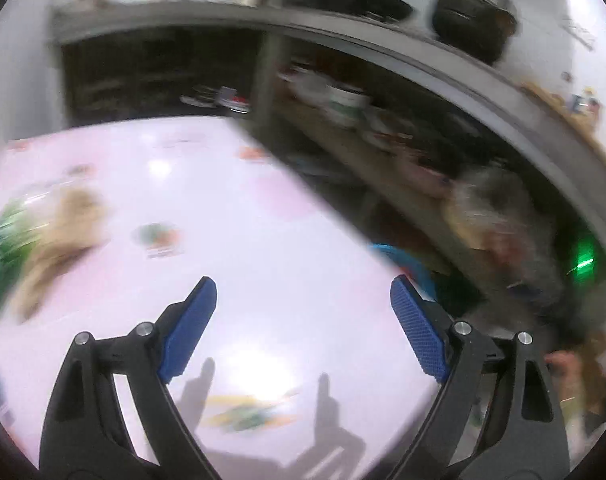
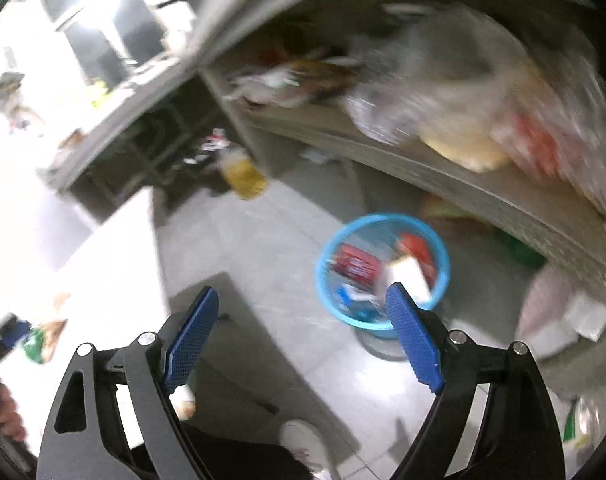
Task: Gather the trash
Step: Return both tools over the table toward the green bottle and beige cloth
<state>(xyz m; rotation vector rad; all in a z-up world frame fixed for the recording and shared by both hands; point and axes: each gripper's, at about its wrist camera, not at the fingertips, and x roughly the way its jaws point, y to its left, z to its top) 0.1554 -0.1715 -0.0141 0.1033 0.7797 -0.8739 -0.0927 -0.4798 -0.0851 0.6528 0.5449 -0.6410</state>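
In the left wrist view my left gripper (image 1: 303,292) is open over a pale pink table (image 1: 231,216), nothing between its blue pads. A blurred green and tan wrapper (image 1: 31,240) lies at the table's left edge. A smaller yellow-green scrap (image 1: 251,412) lies near the front. In the right wrist view my right gripper (image 2: 301,300) is open and empty, high above the grey floor. Just beyond its right finger stands a blue bin (image 2: 383,272) on the floor, holding red and white packets. A white piece (image 2: 407,276) shows over the bin's rim; whether it rests or falls I cannot tell.
A grey shelf unit (image 1: 423,184) runs along the right, crowded with bowls and plastic bags (image 2: 483,92). Pots (image 1: 475,16) sit on its top. A yellow bottle (image 2: 243,176) stands on the floor. A shoe (image 2: 303,440) shows below my right gripper. Both views are motion-blurred.
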